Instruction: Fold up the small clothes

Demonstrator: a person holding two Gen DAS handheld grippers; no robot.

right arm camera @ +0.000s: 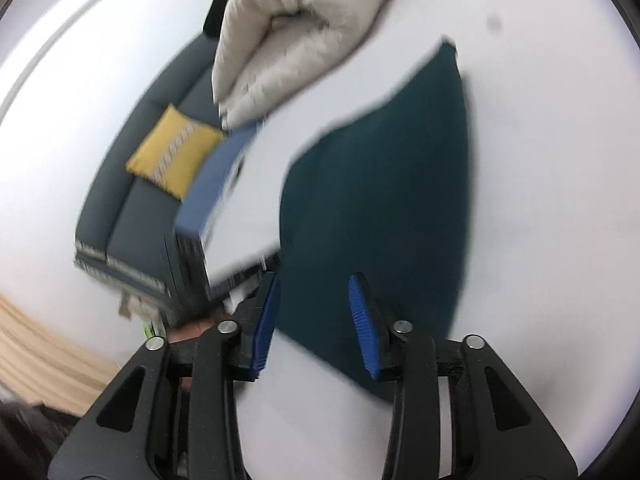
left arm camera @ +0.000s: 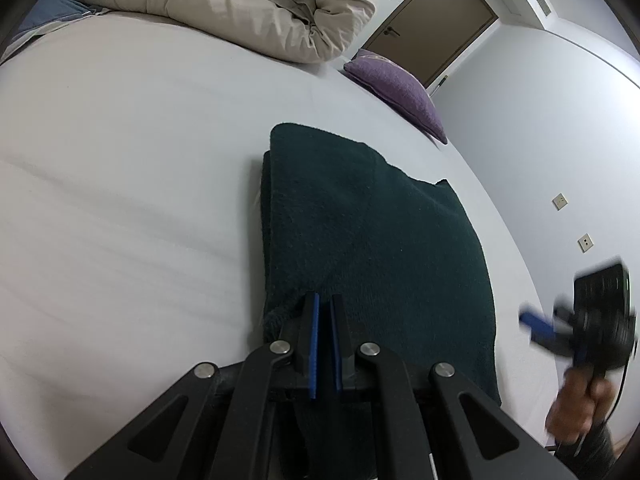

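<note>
Left wrist view: dark green garment lies part-folded on the white bed sheet, layers stacked along its 9 o'clock edge. Left gripper sits at the garment's 6 o'clock end, pads drawn together — apparently pinching the near hem, though the bite itself is hard to confirm. Right gripper hovers above the cloth at 6 o'clock of its own view, jaws apart, nothing between; blurred. Judgement: anchor left firmly, settle right onto the opposite near corner, lift both evenly — uneven height would skew the crease.

right gripper blurred; left gripper hides the garment's near edge.
</note>
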